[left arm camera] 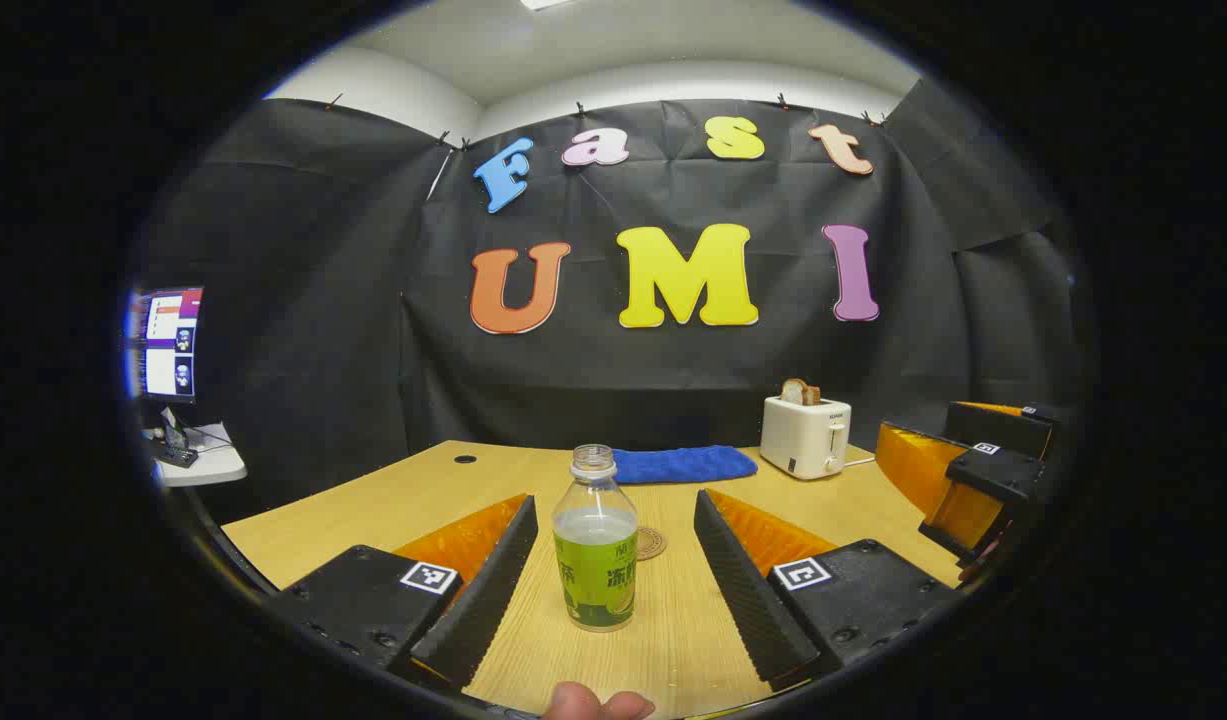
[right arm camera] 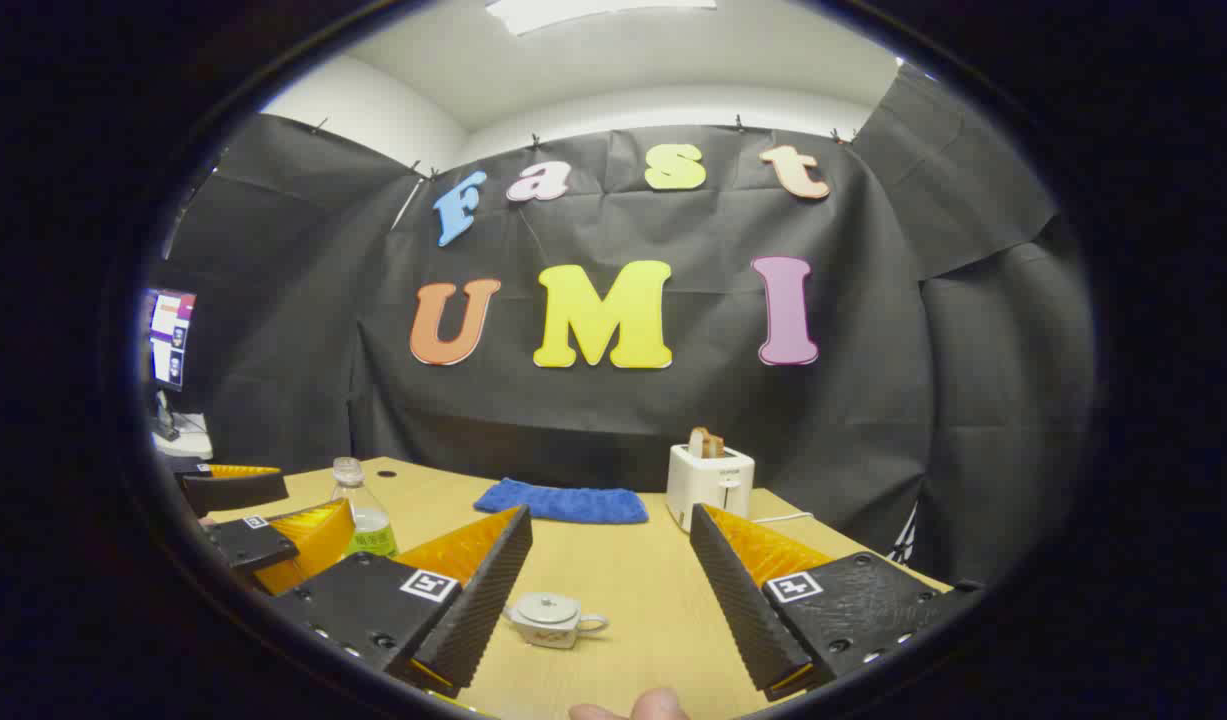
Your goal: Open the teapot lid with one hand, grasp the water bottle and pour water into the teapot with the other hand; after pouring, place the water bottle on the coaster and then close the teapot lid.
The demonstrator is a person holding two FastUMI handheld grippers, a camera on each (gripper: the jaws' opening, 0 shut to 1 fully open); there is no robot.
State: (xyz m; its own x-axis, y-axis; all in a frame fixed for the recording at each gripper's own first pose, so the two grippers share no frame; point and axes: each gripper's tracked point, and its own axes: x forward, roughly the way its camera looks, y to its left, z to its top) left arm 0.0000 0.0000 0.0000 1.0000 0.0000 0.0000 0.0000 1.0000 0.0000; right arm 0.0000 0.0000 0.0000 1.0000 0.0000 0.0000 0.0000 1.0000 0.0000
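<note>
Each gripper (left arm camera: 613, 580) bears square black-and-white tags.

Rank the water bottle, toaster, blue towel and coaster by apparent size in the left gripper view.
1. Water bottle, though it is nearest the camera.
2. Blue towel and toaster: too alike to rank.
3. Coaster, partly hidden by the bottle.

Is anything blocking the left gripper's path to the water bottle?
Nothing visible. The water bottle stands upright on bare table directly ahead of the open left gripper, lined up with the gap between its fingers.

Lidded teapot (right arm camera: 550, 618) between open hand-held gripper (right arm camera: 608, 590) fingers
</note>
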